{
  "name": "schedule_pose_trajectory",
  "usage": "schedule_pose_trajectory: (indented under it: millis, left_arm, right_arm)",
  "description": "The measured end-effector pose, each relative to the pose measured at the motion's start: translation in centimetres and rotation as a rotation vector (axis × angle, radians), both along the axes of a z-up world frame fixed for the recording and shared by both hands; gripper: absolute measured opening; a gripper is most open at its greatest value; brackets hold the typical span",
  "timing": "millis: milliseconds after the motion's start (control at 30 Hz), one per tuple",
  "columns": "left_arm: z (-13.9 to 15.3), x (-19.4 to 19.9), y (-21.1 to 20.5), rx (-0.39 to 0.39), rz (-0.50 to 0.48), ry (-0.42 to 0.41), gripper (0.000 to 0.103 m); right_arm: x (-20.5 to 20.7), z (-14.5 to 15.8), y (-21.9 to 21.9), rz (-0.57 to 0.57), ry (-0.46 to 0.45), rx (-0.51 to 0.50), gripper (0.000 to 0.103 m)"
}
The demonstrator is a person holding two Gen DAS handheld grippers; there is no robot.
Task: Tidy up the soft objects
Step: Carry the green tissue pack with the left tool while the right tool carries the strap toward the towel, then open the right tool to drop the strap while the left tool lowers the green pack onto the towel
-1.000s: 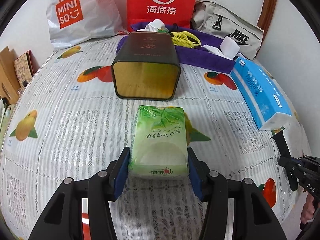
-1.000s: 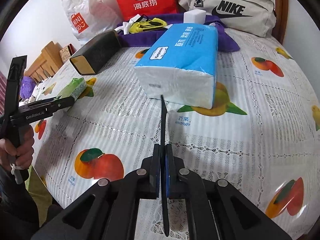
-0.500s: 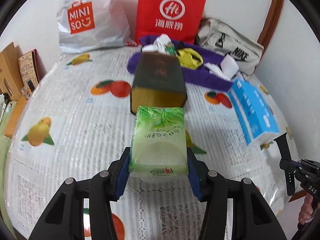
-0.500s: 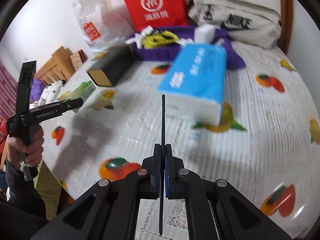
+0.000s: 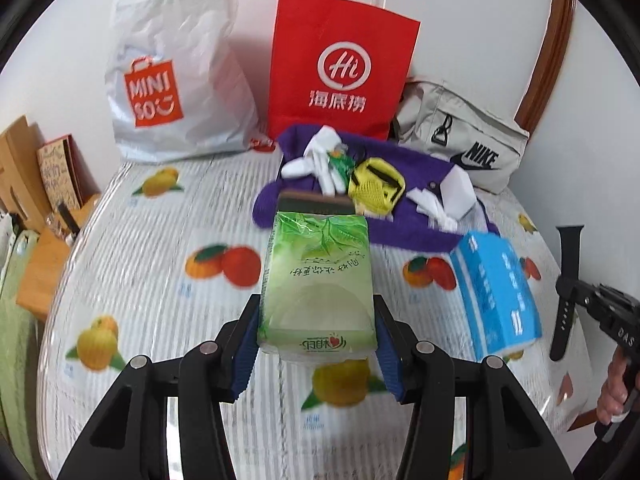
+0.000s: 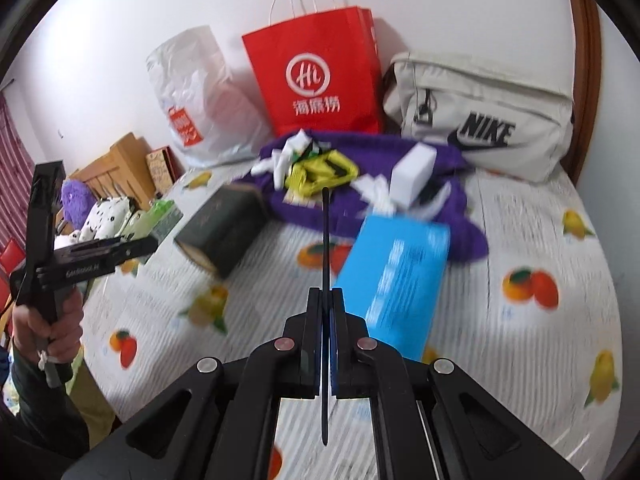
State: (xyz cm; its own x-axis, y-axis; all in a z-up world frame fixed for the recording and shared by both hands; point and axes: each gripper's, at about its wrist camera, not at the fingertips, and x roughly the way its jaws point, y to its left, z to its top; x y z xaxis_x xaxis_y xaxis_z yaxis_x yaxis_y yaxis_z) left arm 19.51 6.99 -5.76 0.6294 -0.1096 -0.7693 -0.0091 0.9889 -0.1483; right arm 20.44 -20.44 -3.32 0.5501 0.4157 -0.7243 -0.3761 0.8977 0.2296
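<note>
My left gripper [image 5: 318,312] is shut on a green tissue pack [image 5: 318,276] and holds it in the air above the fruit-print table [image 5: 152,248]. The pack also shows in the right wrist view [image 6: 162,216]. My right gripper [image 6: 327,300] is shut on a thin black strap [image 6: 326,248], seen edge-on; the strap also shows in the left wrist view [image 5: 566,292]. A blue tissue pack [image 6: 400,276] lies on the table ahead of the right gripper. A purple cloth [image 5: 400,216] at the back carries white gloves [image 5: 316,160], a yellow pouch [image 5: 376,190] and a white block [image 6: 412,168].
A dark open box [image 6: 224,228] lies on its side mid-table, mostly hidden behind the green pack in the left wrist view. A Miniso bag [image 5: 172,80], a red paper bag [image 5: 340,68] and a Nike bag [image 5: 460,140] line the back wall. Plush toys [image 6: 96,208] sit off the left edge.
Both grippers have risen and pulled back from the table. The green pack has gone up with the left gripper and now covers the dark box. Both grips are unchanged.
</note>
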Motion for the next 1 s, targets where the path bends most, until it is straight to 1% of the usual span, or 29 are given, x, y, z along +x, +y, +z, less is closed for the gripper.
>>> schedule_pose_trajectory:
  millis: [100,333,367,433,500,567,633,733,800,867,1000]
  left_arm:
    - [0.7,1.4,-0.1,0.000,-0.001,-0.003,0.050]
    - [1.3,5.0,-0.5,-0.008,-0.003,0.009,0.050]
    - [1.3,5.5,-0.5,-0.011,-0.006,0.010,0.050]
    - [1.4,6.2,-0.6,-0.012,-0.007,0.010,0.050]
    - [1.2,6.8,-0.7,-0.016,-0.009,0.015,0.050]
    - [1.0,7.2,-0.7,-0.017,-0.009,0.023,0.050]
    - [0.6,7.4,-0.6,-0.019,-0.009,0.033,0.050]
    - [0.1,7.5,-0.4,-0.027,-0.009,0.043,0.050]
    - [-0.2,7.7,-0.3,-0.033,-0.009,0.051,0.050]
    - [-0.5,8.1,-0.3,-0.036,-0.012,0.058,0.050]
    - [-0.8,9.3,-0.7,-0.036,-0.026,0.065,0.050]
  right_arm:
    - [2.3,0.7,0.3,0.002,-0.011,0.003,0.003]
    - [7.9,0.8,0.7,-0.008,0.000,0.034,0.003]
    - [8.6,0.9,0.6,-0.006,-0.003,0.047,0.001]
    - [10.2,0.6,0.4,0.005,0.016,0.090,0.000]
    - [11.3,0.0,0.6,0.016,0.045,0.107,0.000]
    - [12.0,-0.8,0.8,0.021,0.069,0.081,0.000]
    - [12.3,-1.8,1.0,0.014,0.108,0.049,0.005]
    - [12.5,-2.8,1.3,0.027,0.127,0.016,0.006]
    - [12.5,-3.3,2.0,0.046,0.126,-0.008,0.019]
    - [12.5,-3.5,2.5,0.060,0.123,-0.014,0.025]
    - [12.2,-3.5,3.0,0.077,0.118,-0.001,0.025]
